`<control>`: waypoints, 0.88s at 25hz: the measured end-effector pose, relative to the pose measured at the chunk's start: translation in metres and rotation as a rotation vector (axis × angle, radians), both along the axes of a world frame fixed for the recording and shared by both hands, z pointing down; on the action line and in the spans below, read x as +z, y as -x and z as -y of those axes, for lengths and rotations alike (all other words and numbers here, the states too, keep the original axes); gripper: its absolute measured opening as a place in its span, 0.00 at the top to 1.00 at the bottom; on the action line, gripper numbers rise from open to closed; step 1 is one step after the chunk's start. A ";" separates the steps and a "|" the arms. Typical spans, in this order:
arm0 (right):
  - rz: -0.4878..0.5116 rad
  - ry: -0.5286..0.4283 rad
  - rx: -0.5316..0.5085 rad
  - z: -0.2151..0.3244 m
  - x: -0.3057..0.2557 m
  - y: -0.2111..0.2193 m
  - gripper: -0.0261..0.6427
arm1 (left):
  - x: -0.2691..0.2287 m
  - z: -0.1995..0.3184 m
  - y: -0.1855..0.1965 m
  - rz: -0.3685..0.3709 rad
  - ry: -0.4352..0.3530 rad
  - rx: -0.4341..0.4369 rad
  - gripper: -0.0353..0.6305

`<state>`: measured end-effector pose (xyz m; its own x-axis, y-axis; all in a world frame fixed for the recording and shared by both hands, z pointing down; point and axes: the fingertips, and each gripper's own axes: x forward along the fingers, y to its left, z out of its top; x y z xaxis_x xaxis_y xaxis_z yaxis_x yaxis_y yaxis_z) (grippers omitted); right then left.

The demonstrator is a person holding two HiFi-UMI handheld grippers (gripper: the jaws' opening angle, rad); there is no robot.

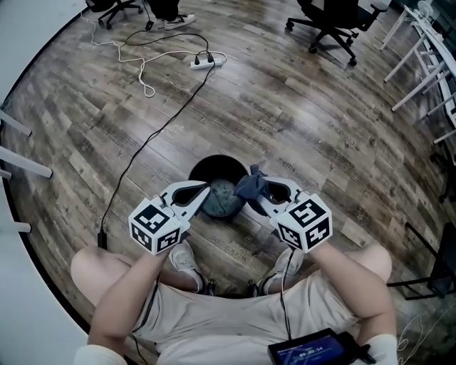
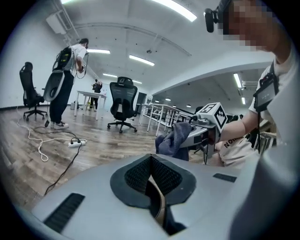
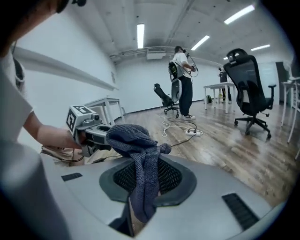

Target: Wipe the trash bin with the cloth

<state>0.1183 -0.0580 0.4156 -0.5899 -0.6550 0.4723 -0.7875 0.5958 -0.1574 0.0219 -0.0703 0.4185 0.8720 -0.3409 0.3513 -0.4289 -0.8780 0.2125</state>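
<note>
A black round trash bin (image 1: 214, 168) stands on the wood floor just ahead of my feet, with a crumpled grey-blue thing (image 1: 222, 198) inside it. My left gripper (image 1: 205, 191) (image 2: 151, 180) is at the bin's left rim, jaws shut, and nothing shows between the pads. My right gripper (image 1: 256, 194) (image 3: 140, 187) is at the right rim, shut on a dark blue cloth (image 1: 251, 184) (image 3: 138, 145) that bunches above the jaws and hangs down between them. The cloth (image 2: 172, 140) and right gripper (image 2: 206, 127) also show in the left gripper view. The bin is hidden in both gripper views.
A black cable (image 1: 153, 135) runs across the floor from a white power strip (image 1: 206, 62) to a plug near my left knee. Office chairs (image 1: 331, 21) and white desk legs (image 1: 420, 57) stand farther off. A person (image 2: 65, 84) stands in the background. A tablet (image 1: 317, 351) rests on my lap.
</note>
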 end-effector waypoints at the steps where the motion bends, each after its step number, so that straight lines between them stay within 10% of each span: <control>1: -0.011 -0.015 -0.017 -0.001 -0.002 0.004 0.85 | 0.000 -0.002 -0.002 0.021 -0.015 0.004 0.93; 22: -0.071 0.021 -0.055 0.001 0.018 0.021 0.85 | 0.026 -0.018 -0.022 0.186 -0.025 0.086 0.93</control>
<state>0.0977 -0.0587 0.4334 -0.5891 -0.6118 0.5279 -0.7634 0.6355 -0.1154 0.0436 -0.0524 0.4445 0.8190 -0.2787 0.5016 -0.3819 -0.9171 0.1140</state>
